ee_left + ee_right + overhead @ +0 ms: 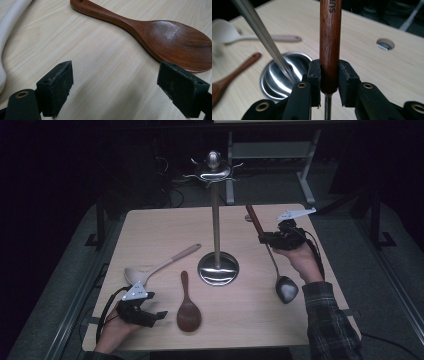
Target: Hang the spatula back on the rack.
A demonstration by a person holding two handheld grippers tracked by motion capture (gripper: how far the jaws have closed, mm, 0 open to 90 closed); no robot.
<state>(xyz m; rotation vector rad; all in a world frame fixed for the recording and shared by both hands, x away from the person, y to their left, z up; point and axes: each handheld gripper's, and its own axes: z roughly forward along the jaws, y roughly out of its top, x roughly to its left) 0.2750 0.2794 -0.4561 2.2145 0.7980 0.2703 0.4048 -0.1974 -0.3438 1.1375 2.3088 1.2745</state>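
My right gripper (264, 239) (329, 75) is shut on the dark wooden handle of a ladle (255, 221) (330, 37), held above the table's right side; its metal bowl (286, 289) hangs toward the near side. A metal utensil stand (216, 220) with hooks on top rises from a round base (218, 268) (279, 75) mid-table. My left gripper (159, 316) (115, 92) rests open at the near left, its pads (58, 85) empty. Just beyond it lies a brown wooden spoon (188, 307) (160, 35). A pale spoon (155, 268) (249, 37) lies to its left.
The wooden table (240, 320) has a round cable hole (248, 218) (385, 44) near the far right. Dark floor surrounds it, with a white table frame (305, 175) behind.
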